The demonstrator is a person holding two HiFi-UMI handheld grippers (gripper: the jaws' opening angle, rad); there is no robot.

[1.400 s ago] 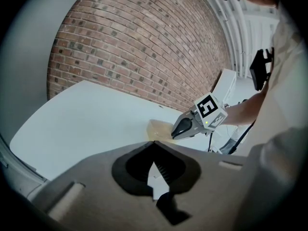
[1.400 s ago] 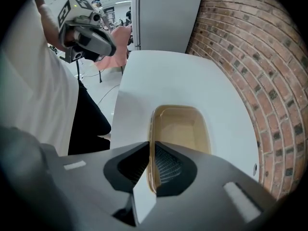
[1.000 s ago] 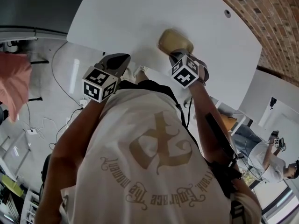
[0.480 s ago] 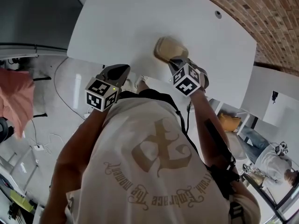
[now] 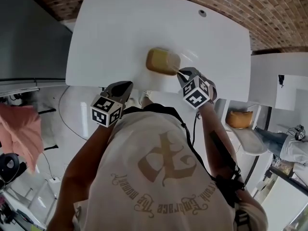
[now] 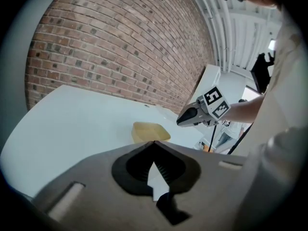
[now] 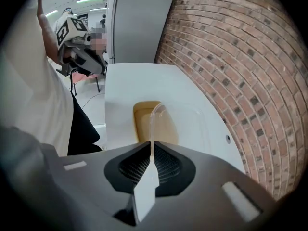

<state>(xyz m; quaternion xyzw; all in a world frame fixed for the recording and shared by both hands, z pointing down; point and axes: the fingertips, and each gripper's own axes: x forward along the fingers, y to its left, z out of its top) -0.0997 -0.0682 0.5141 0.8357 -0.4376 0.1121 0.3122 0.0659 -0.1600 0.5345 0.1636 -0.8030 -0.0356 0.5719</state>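
Fingers of the right gripper [image 7: 150, 146] were pinched tight on the thin edge of a clear lid [image 7: 180, 121] — the lid hung partly over the tan box [image 5: 162, 61] on the white table [image 5: 115, 28]. The left gripper [image 6: 154, 146] was squeezed shut on nothing, just off the table's edge.

Head view looks steeply down from above the desk [image 5: 120, 32]; both gripper views sit low at its near edge, sharing the tan tray [image 5: 161, 61].
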